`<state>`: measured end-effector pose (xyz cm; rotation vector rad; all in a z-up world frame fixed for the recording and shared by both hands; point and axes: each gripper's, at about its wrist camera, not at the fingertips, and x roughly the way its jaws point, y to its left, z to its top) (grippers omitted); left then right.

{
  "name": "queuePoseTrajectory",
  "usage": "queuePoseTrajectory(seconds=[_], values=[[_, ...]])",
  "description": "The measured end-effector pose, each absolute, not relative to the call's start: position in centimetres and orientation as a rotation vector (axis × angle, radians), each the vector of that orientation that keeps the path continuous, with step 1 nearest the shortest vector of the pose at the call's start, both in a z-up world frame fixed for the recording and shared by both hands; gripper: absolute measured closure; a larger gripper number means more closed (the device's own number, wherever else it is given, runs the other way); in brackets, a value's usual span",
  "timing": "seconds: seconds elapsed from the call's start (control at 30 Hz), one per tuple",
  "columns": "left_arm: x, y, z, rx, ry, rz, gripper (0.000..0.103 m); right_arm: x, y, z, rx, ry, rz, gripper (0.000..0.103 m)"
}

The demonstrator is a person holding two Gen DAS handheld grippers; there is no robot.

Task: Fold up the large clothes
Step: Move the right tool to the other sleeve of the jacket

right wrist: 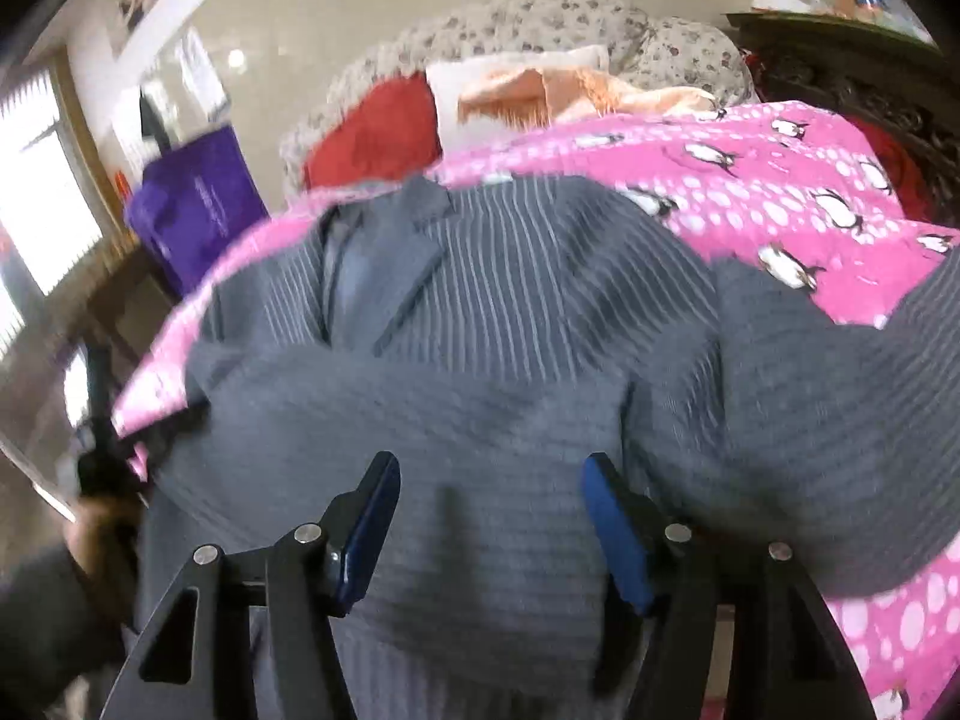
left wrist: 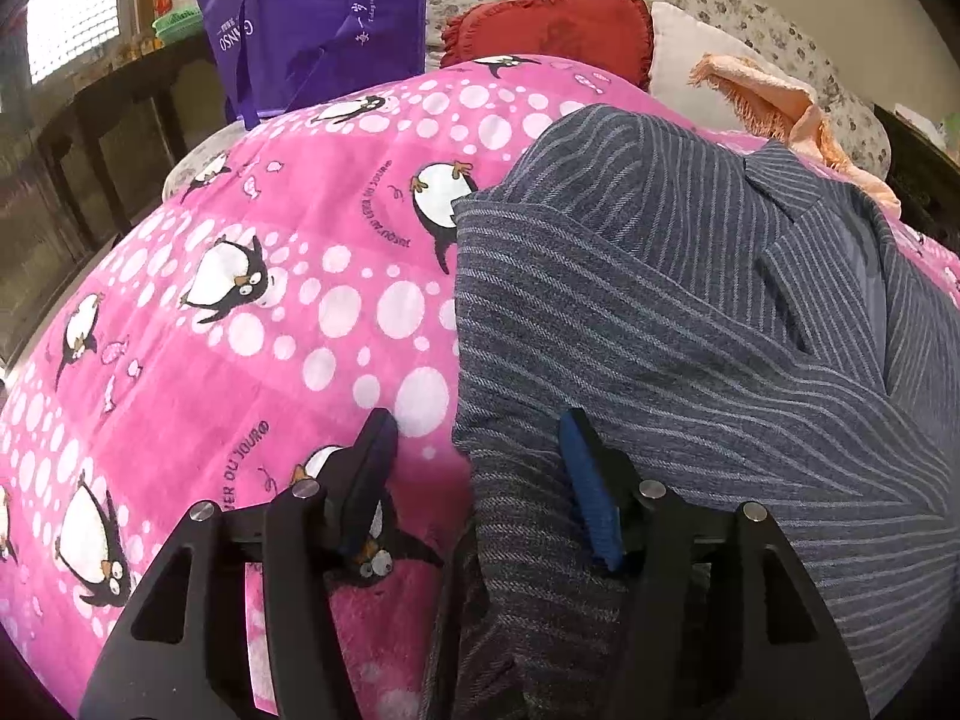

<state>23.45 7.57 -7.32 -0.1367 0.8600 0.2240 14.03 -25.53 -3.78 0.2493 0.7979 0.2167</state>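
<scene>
A grey pinstriped jacket lies spread on a pink penguin-print blanket, lapels toward the pillows. My left gripper is open and straddles the jacket's left edge: one finger over the blanket, the other over the cloth, and neither pad presses on it. In the right wrist view the same jacket fills the middle, blurred. My right gripper is open just over the jacket's lower body, with cloth beneath the gap and nothing pinched. The left gripper and the hand holding it show dimly at the left edge of that view.
A red cushion, a white pillow, an orange fringed towel and a floral pillow lie at the bed's head. A purple bag hangs at the far left, above dark wooden furniture. A dark carved headboard stands at the right.
</scene>
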Motion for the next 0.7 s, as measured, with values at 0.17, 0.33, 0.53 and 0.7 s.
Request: queuePoseTrajectory(seconds=[0.17, 0.33, 0.53, 0.7], values=[[23.5, 7.8, -7.3, -0.15, 0.859, 0.217, 0.045, 15.6, -25.0, -6.4, 0.193, 0.96, 0.196, 0.041], [22.6, 7.8, -5.7, -0.149, 0.894, 0.21, 0.045, 11.5, -24.0, -3.5, 0.16, 0.885, 0.193, 0.033], [16.3, 5.5, -1.1, -0.139, 0.785, 0.096, 0.045, 8.8, -24.5, -6.6, 0.074, 0.966, 0.144, 0.019], [12.1, 2.3, -2.3, -0.069, 0.805, -0.047, 0.045, 5.3, -28.7, -2.9, 0.161, 0.873, 0.088, 0.019]])
